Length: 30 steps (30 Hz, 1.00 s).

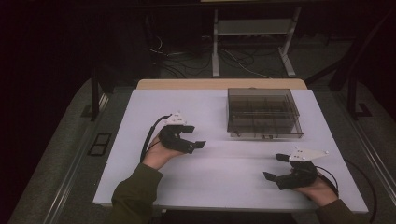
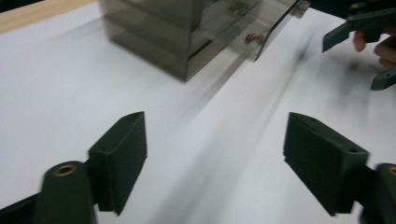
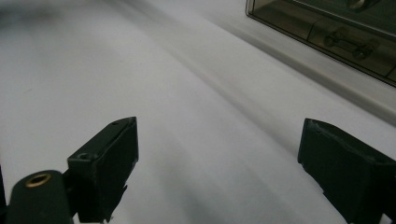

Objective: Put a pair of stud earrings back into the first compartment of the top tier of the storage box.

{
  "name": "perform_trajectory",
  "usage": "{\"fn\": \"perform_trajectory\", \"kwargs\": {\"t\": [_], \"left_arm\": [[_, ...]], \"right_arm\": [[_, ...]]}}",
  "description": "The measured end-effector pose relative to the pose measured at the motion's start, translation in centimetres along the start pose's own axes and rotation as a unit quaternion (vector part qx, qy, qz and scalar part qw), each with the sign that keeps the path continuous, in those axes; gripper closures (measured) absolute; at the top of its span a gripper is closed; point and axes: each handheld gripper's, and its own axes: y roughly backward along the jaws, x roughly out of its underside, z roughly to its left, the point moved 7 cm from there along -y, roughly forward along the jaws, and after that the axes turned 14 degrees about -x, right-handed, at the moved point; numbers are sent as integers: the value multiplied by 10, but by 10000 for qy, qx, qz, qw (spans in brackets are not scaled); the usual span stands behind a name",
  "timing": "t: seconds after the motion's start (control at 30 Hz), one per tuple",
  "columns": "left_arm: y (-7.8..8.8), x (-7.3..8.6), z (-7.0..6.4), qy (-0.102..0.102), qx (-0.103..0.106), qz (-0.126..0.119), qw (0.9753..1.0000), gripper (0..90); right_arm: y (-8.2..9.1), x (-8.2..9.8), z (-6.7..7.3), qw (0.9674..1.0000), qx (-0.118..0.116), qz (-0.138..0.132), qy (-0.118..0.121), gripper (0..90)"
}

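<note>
Smoked clear box with inner compartments sits on the white desk, toward its far edge. Left gripper lies near the box's front-left corner, fingers spread, nothing between them. Right gripper is nearer the person than the box's front edge, well apart from it, fingers spread wide over bare desk.

The smoky, see-through plastic compartment box is showing smooth, glossy walls. The white tabletop sheet is appearing matt and smooth, with a bare pale wooden edge behind it. The black matt plastic jaws of the left gripper are looking slightly grainy, with a brass-coloured metal insert.
</note>
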Motion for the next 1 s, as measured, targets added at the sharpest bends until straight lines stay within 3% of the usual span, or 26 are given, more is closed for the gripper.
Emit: {"fn": "perform_trajectory", "kwargs": {"t": [0.17, 0.43, 0.57, 0.77, 1.0], "left_arm": [[11, 20, 6, 32, -238, 6, 9997, 134], [23, 49, 3, -13, -309, 161, 9994, 78], [28, 62, 3, 76, -294, 196, 9993, 54], [33, 74, -2, 183, -309, 204, 9991, 0], [38, 84, 1, 314, -370, 241, 9985, 0]], "right_arm": [[0, 0, 0, 10000, 12, 0, -8, 117], [0, 0, 0, 10000, 20, 20, -6, 117], [0, 0, -1, 10000, 22, 12, -8, 118], [0, 1, 0, 10000, 26, 15, -26, 118], [0, 1, -1, 10000, 34, 30, -27, 117]]}}
